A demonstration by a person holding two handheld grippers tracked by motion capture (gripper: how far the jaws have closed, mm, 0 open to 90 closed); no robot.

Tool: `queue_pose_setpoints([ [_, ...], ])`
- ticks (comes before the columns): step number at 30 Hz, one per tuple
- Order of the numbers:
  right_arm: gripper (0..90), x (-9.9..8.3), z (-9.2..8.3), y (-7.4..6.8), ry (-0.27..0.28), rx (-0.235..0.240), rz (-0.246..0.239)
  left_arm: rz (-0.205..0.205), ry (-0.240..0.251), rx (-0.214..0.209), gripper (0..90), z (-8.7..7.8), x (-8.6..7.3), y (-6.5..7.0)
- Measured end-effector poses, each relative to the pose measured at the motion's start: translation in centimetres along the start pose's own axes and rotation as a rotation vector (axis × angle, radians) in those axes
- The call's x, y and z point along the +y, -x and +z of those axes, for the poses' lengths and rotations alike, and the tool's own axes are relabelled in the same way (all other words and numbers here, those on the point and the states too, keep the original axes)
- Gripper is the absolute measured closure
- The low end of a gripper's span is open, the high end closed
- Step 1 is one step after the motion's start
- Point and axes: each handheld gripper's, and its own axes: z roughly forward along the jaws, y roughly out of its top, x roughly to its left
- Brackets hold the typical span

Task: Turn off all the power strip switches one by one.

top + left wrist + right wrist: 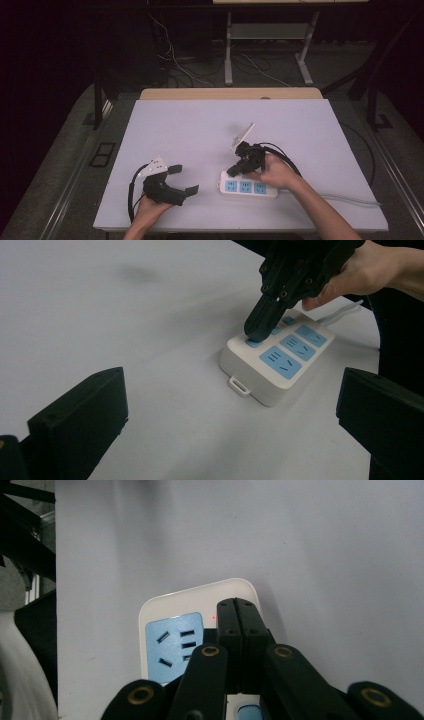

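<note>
High view: white three-socket power strip with blue faces (248, 185) near the white counter (190, 125) front edge. Left gripper (183, 179) fingers apart. Right gripper view: right gripper (239, 617) fingers together, pressed on strip's end.

From my seat the table (200, 130) reads as a smooth matt sheet, pale and paper-like, with a bare wood edge (230, 93) along the top of the high view. The power strip (248, 186) at lower centre looks like white plastic with a soft sheen, its sockets (280, 361) faced in flat blue plastic. I see both grippers as matt black plastic: the left gripper (181, 180) slightly grainy, the right gripper (239, 625) set with small brass-coloured metal rivets (210, 651). Its top plate (243, 136) is dull pale grey.
</note>
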Motion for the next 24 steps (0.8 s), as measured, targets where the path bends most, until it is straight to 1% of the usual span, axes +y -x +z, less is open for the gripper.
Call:
queue_pose_setpoints([
  [2, 90.0, 0.01, 0.12, -0.1, -0.004, -0.009, -0.007, 0.0, -0.001, 0.001, 0.0, -0.02, 0.0, 0.04],
  [3, 90.0, -0.01, 0.14, -0.07, -0.001, -0.003, -0.009, 0.0, -0.001, 0.001, 0.0, -0.02, -0.01, 0.05],
  [14, 90.0, -0.29, 0.12, -0.18, 0.018, -0.008, -0.009, -0.003, 0.002, 0.003, 0.0, -0.01, -0.01, -0.02],
  [17, 90.0, -0.39, 0.13, -0.35, 0.03, -0.021, -0.024, -0.003, 0.003, 0.002, 0.0, -0.05, -0.01, -0.01],
  [20, 90.0, -0.5, 0.11, -0.42, 0.038, -0.023, -0.019, -0.003, 0.001, 0.004, 0.0, -0.1, -0.01, -0.12],
  [24, 90.0, -0.39, 0.11, -0.53, 0.033, -0.03, -0.022, -0.006, 0.005, 0.005, 0.0, -0.16, -0.01, -0.15],
])
